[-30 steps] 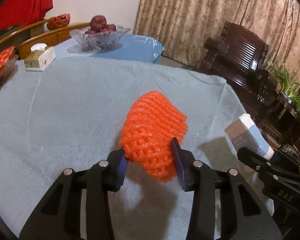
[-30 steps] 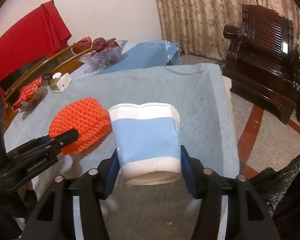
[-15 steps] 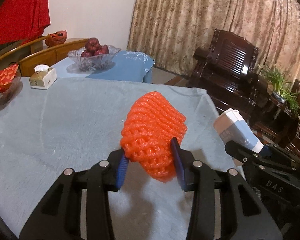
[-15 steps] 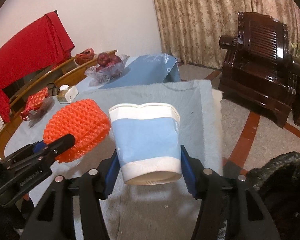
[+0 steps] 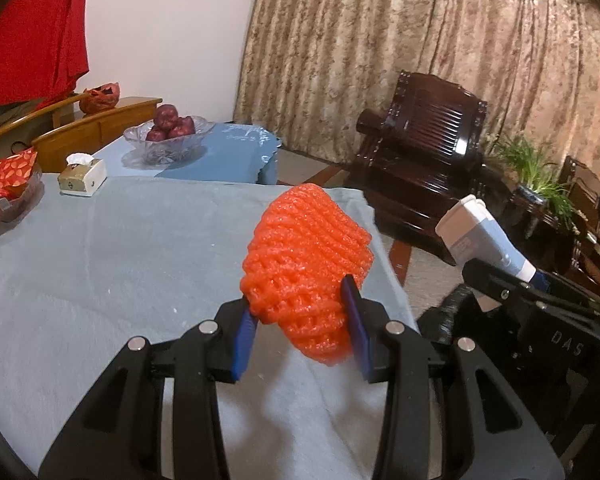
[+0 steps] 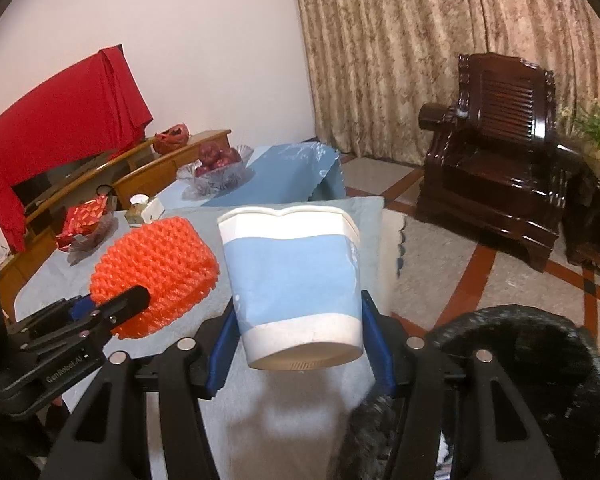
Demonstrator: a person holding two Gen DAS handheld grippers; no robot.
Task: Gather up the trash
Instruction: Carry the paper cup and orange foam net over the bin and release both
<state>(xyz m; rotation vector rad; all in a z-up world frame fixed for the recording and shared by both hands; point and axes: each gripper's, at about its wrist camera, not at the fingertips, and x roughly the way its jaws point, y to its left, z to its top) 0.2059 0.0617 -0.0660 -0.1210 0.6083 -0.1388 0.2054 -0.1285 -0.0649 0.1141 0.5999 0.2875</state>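
**Two trash items, lifted clear**

Left gripper [image 5: 302,322] pinches the orange foam fruit net [image 5: 306,264]; right gripper [image 6: 300,344] clamps the blue-and-white paper cup [image 6: 294,280]. Both have risen off the grey tablecloth [image 5: 100,264], nearing the black trash bag [image 6: 540,360]. Drop-off judged next.

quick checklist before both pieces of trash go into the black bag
1. Left tool grips the orange foam net: ok, pads press both its sides.
2. Right tool grips the paper cup: ok, rim slightly squashed.
3. Both items lifted off the grey tablecloth: ok.
4. Black trash bag within view: ok, low at the right, beside the table.
5. Bag mouth open wide enough: cannot tell.
6. Cup empty: cannot tell, its inside is hidden.
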